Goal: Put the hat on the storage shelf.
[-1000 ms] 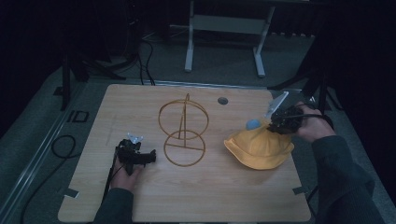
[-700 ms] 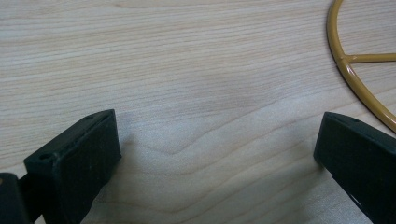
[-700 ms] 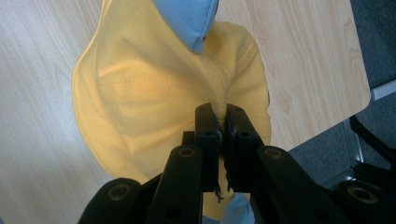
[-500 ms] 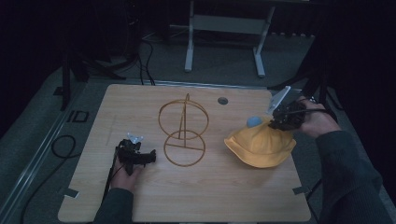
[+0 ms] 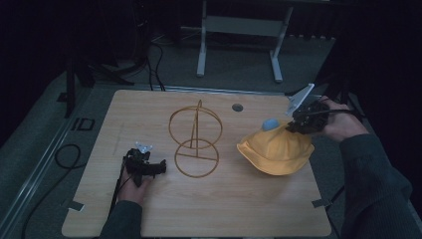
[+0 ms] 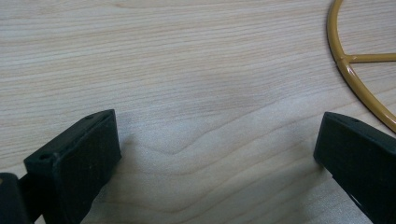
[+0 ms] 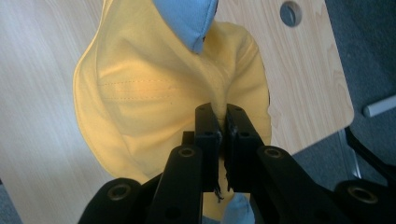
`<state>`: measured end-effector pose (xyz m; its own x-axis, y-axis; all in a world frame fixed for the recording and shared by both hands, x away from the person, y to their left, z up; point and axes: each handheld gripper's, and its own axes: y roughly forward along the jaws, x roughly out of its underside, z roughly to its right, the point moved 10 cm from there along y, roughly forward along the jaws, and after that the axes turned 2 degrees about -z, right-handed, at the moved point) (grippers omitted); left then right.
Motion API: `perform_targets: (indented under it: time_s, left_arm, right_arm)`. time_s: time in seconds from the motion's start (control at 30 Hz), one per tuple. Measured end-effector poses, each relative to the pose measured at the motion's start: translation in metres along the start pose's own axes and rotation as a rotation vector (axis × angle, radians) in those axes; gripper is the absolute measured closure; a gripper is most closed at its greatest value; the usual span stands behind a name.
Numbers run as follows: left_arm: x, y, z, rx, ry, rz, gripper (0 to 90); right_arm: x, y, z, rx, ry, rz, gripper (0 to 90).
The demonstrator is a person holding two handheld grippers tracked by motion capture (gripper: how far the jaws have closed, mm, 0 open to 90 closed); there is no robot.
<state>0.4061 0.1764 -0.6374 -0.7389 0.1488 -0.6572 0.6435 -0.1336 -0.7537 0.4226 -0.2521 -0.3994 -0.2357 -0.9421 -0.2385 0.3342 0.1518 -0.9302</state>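
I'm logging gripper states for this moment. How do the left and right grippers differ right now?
The left gripper has its jaws wide apart with bare table between them; the right gripper is pinched shut on the yellow hat. The left one sits low on the wood beside the wire stand; the right one is at the table's far right edge by the hat. Both have black jaws.

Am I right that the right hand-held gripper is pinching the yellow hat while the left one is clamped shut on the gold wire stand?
Not quite. The right hand-held gripper does pinch the yellow hat, but the left hand-held gripper is open with bare table between its jaws; the gold wire stand lies off to one side, as the left gripper view shows.
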Motion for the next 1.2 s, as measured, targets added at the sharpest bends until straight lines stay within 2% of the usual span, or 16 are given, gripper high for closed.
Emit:
perform_targets:
  time_s: [0.3,0.47,0.77,1.2]
  left_arm:
    - [0.0,0.0,0.0,0.0,0.0,0.0,0.4]
    - [0.0,0.0,0.0,0.0,0.0,0.0,0.4]
    - [0.0,0.0,0.0,0.0,0.0,0.0,0.4]
    - [0.0,0.0,0.0,0.0,0.0,0.0,0.4]
  right_arm:
    - [-0.01,-0.006,0.0,-0.018,-0.01,0.021,85.4]
    - [-0.017,-0.01,-0.003,-0.036,-0.032,0.038,85.4]
    - [-0.025,-0.016,-0.003,-0.041,-0.044,0.056,85.4]
    - [-0.033,-0.025,0.002,-0.039,-0.037,0.104,85.4]
